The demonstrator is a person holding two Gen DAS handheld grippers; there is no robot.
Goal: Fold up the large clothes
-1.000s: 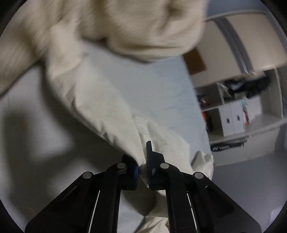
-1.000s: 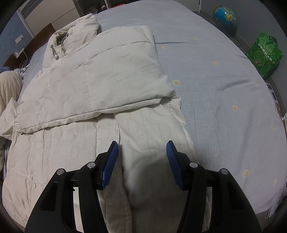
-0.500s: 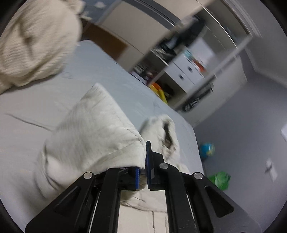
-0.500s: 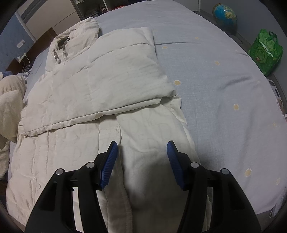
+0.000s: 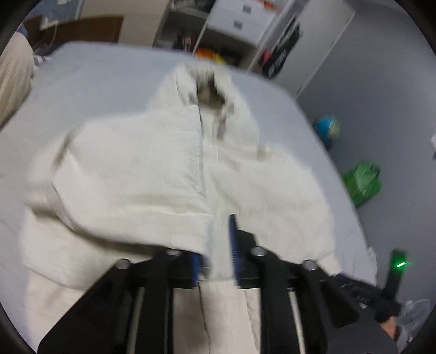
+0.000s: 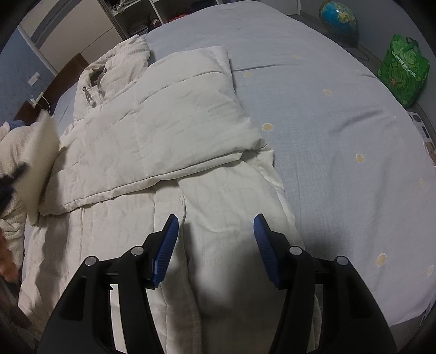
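The white puffy jacket lies flat near the left edge of the bed, one sleeve already folded across. The left gripper brings the other sleeve over; its jaws have just been opening, cloth between them. The right gripper points down, open and empty.

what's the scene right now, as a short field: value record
garment: cream padded jacket, spread on the bed
right sleeve: already folded across the chest
left sleeve: brought over the jacket front by the left gripper
left jaws: just been opening, sleeve cuff between them
right gripper: jaws open, empty, over the lower jacket
floor items: globe, green bag
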